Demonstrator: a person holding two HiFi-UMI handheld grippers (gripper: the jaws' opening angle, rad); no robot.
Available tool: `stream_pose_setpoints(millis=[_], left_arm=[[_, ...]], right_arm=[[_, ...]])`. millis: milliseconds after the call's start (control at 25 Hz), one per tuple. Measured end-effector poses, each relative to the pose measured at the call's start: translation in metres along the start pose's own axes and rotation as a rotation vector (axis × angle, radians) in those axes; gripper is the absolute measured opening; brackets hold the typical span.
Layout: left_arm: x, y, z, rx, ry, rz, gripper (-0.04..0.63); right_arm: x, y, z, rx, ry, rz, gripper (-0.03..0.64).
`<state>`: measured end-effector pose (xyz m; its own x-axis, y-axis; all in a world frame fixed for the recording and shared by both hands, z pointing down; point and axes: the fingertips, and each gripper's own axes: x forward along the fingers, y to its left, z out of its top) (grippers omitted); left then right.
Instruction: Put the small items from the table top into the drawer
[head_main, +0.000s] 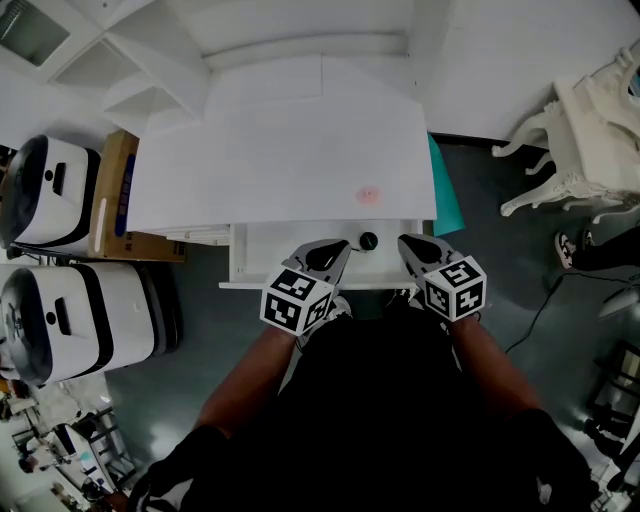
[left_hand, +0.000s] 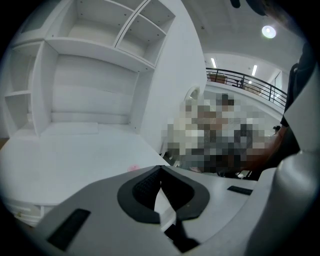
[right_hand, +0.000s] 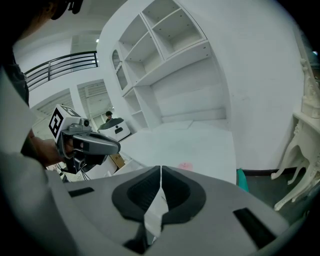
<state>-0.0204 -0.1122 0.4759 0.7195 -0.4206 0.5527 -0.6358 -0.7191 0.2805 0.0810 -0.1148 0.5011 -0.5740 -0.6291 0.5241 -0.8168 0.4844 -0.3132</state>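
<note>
A small pink item (head_main: 368, 195) lies on the white table top (head_main: 260, 150) near its front right edge; it also shows in the left gripper view as a pink item (left_hand: 133, 169) and in the right gripper view as a pink item (right_hand: 185, 165). Under the front edge is the drawer (head_main: 260, 255) with its black knob (head_main: 368, 241). My left gripper (head_main: 345, 246) hangs just left of the knob, jaws shut and empty (left_hand: 160, 168). The right gripper (head_main: 405, 241) sits just right of the knob, also shut on nothing (right_hand: 160, 169). The left gripper (right_hand: 95, 144) appears in the right gripper view too.
White shelves (left_hand: 90, 45) rise behind the table. Two white machines (head_main: 50, 190) (head_main: 70, 320) and a cardboard box (head_main: 115, 195) stand to the left. A teal panel (head_main: 446, 195) and a white ornate chair (head_main: 590, 130) are on the right.
</note>
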Motion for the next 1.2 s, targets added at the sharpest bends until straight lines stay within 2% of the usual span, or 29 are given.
stream_pose_setpoints(millis=[200,480,1120,1200], left_arm=[[0.002,0.006,0.0,0.005,0.007,0.032,0.011],[0.001,0.018,-0.006,-0.028,0.022,0.065,0.011],[-0.017,0.043,-0.028,-0.134,0.041,0.16,0.011],[-0.02,0.046,-0.03,-0.147,0.041,0.172,0.011]], right_arm=[[0.003,-0.003,-0.001,-0.005,0.011,-0.002,0.031],[0.018,-0.017,-0.002,-0.036,0.046,-0.027,0.032],[0.117,-0.055,-0.007,-0.295,0.172,-0.09,0.035],[0.13,-0.06,-0.012,-0.308,0.202,-0.09,0.07]])
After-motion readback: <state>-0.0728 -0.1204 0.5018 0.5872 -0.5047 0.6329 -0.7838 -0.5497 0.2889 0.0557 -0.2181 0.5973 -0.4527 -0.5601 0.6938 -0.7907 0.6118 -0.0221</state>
